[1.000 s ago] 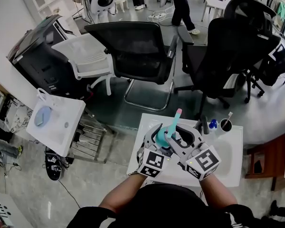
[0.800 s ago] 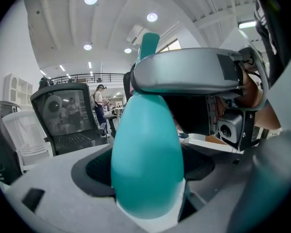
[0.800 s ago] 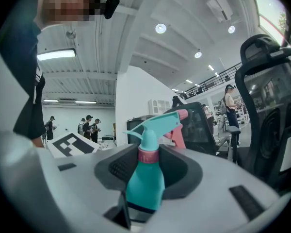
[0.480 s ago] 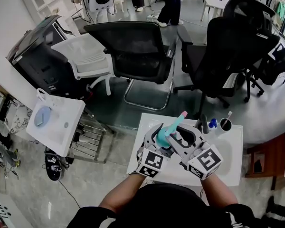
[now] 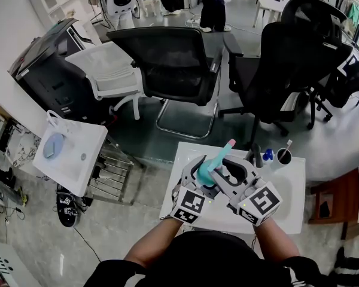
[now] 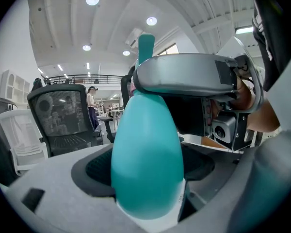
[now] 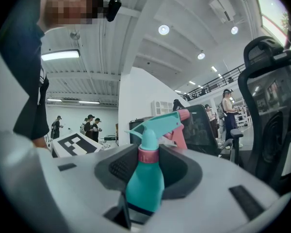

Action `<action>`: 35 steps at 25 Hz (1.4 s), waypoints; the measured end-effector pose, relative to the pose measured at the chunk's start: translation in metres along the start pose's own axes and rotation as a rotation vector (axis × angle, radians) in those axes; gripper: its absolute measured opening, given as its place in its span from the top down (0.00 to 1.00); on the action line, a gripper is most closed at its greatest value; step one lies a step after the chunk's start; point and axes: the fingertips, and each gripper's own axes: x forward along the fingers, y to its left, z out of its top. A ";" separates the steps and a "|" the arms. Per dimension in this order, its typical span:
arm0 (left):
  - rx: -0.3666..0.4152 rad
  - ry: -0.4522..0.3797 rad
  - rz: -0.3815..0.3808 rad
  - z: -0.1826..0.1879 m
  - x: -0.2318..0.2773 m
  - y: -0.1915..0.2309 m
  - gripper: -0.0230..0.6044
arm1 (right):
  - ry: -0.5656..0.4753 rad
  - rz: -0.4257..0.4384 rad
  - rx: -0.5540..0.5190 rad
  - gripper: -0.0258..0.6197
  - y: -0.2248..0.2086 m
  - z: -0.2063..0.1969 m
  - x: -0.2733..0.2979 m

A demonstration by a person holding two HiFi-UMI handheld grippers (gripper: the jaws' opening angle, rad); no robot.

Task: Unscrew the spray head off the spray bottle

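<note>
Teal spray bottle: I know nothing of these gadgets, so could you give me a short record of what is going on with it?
Item: teal plastic spray bottle, teal-and-pink spray head attached
Left gripper: clamped round the bottle's body
Right gripper: jaws closed on the pink collar under the head
Position: held over the white table
Surroundings: black office chairs beyond the table

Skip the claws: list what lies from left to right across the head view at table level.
small white table with a blue disc → spray bottle → small blue item → black cup → brown wooden unit
</note>
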 end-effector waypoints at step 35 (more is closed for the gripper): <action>0.098 -0.015 -0.305 -0.032 -0.018 -0.021 0.32 | -0.108 0.293 -0.087 0.75 0.032 0.041 -0.026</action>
